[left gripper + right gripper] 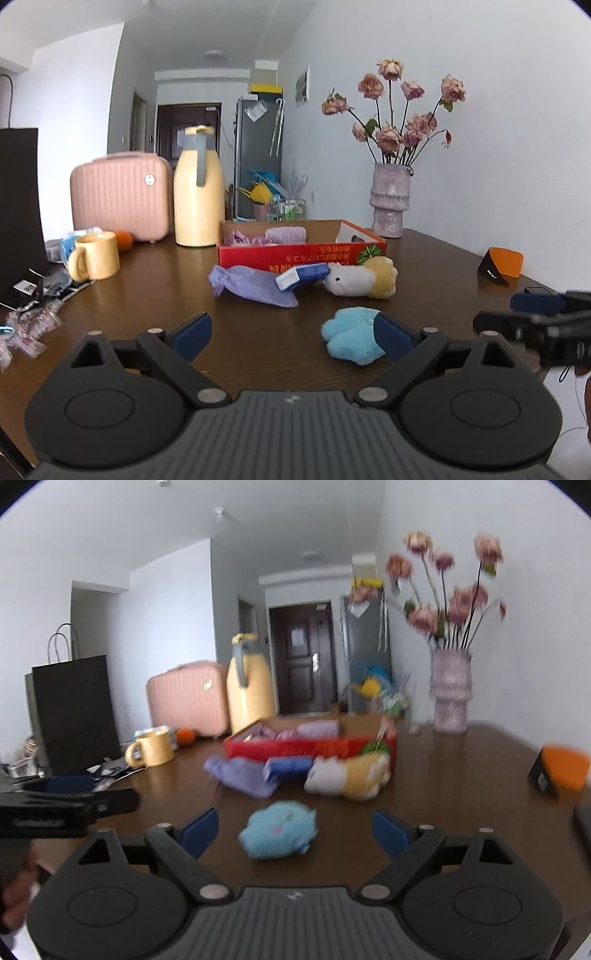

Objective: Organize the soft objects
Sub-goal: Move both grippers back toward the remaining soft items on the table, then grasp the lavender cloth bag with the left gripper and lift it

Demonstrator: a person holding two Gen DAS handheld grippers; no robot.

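Note:
A light blue plush toy (351,338) lies on the dark wooden table (258,325). It sits in front of my open right gripper (293,830), between its fingers' lines (279,829). My left gripper (293,334) is open and empty; the toy is by its right finger. Further back lie a purple cloth pouch (255,286), a blue-white small box (301,276) and a white and yellow plush (364,280). Behind them is a red cardboard box (301,254) holding purple soft items (286,234). The right gripper shows at the left wrist view's right edge (535,321).
A yellow mug (96,256), an orange, a yellow thermos jug (198,192) and a pink case (120,195) stand at the back left. A vase of dried roses (389,201) stands back right. An orange-black item (500,266) lies right. A black bag (74,712) and wrappers are left.

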